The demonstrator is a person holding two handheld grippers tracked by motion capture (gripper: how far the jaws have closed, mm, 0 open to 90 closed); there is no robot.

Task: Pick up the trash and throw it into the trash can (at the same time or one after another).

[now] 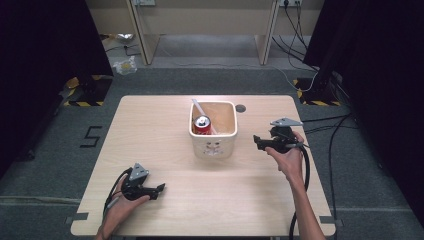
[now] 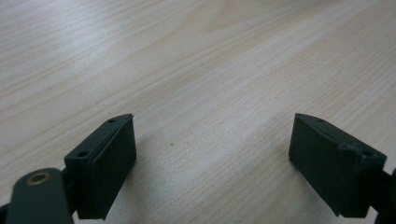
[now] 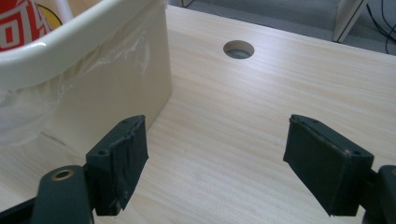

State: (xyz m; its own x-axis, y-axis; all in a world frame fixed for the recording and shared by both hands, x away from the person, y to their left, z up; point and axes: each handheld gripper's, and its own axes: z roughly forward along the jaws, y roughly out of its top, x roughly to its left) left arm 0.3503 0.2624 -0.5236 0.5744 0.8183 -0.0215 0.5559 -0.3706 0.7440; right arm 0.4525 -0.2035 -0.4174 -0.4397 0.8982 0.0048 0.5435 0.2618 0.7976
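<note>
Judged from the layout, early going: nothing grasped yet, bin contents untouched. Right gripper (image 1: 257, 141) spread wide and empty, held just beside the cream bin (image 1: 213, 145), bin wall close off its left jaw, cable hole (image 3: 238, 49) ahead. Inside the bin: a red can (image 1: 202, 123) upright, a white stick (image 1: 197, 107) leaning by it, clear liner around. Left gripper (image 1: 159, 188) likewise released, empty, resting low on the table (image 1: 165, 125), well apart from the bin.

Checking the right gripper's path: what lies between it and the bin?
Nothing: only bare table separates the open right gripper from the bin, seen in the high view and the right gripper view.
</note>
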